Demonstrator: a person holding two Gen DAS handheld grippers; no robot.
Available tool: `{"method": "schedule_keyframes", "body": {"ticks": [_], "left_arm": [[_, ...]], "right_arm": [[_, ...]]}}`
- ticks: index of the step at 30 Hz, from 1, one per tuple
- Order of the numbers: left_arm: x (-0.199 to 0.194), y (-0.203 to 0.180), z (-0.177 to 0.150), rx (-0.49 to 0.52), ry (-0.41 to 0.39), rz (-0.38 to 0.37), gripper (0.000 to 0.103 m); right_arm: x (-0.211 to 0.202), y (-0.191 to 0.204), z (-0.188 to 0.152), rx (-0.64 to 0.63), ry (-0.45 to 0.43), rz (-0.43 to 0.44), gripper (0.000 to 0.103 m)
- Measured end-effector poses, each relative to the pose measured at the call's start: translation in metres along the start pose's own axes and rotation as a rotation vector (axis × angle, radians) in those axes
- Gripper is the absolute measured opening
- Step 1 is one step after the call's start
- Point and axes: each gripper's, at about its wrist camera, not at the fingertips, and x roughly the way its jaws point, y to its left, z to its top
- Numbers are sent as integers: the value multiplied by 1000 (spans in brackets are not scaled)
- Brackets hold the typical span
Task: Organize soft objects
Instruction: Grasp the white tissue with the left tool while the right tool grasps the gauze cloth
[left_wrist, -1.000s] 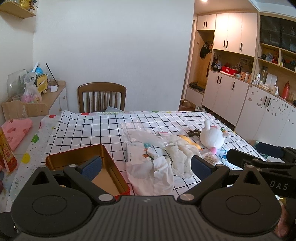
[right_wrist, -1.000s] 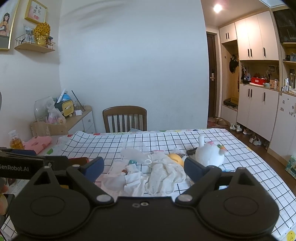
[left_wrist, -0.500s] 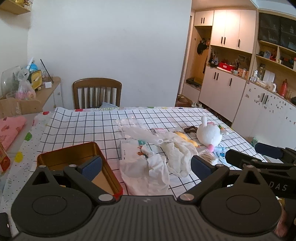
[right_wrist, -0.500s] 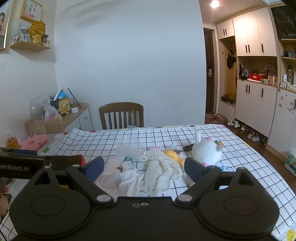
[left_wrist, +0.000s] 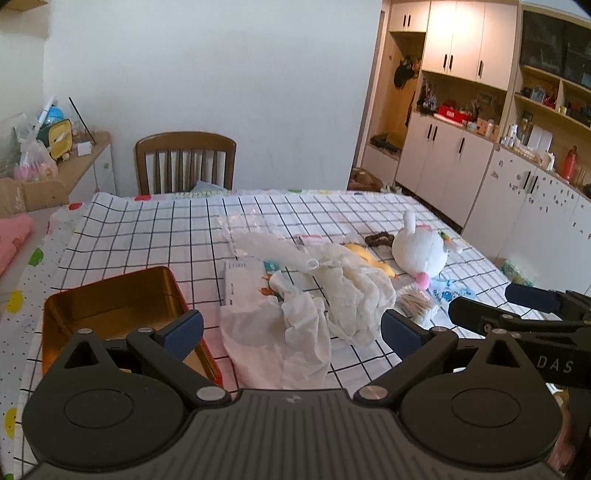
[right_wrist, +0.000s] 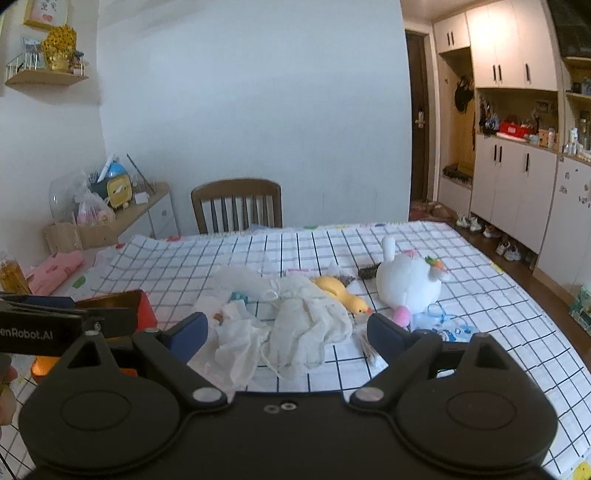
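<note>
checked tablecloth (left_wrist: 147, 236) strewn with white cloths (right_wrist: 306, 325), left gripper (left_wrist: 291, 328) fingers spread wide, empty, right gripper (right_wrist: 288, 328) fingers likewise

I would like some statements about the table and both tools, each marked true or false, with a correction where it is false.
1. The gold tin has a plush toy inside. False: no toy is in it; what shows of its inside is bare.
2. The white plush toy lies on the checked tablecloth. True.
3. The right tool is shut on the white cloth. False: its jaws stand wide open and hold nothing; the cloth lies on the table ahead of them.
4. The yellow duck toy lies between the white cloth and the white plush toy. True.
5. The left tool is open. True.
</note>
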Motion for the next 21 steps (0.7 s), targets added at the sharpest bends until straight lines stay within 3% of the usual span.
{"method": "schedule_keyframes", "body": {"ticks": [19,21], "left_arm": [[106,-21,2,-12,131,93,102],[117,-22,3,-15,137,106,102]], "right_arm": [[121,-41,25,-86,182,119,88],[135,-44,26,-90,207,138,82]]}}
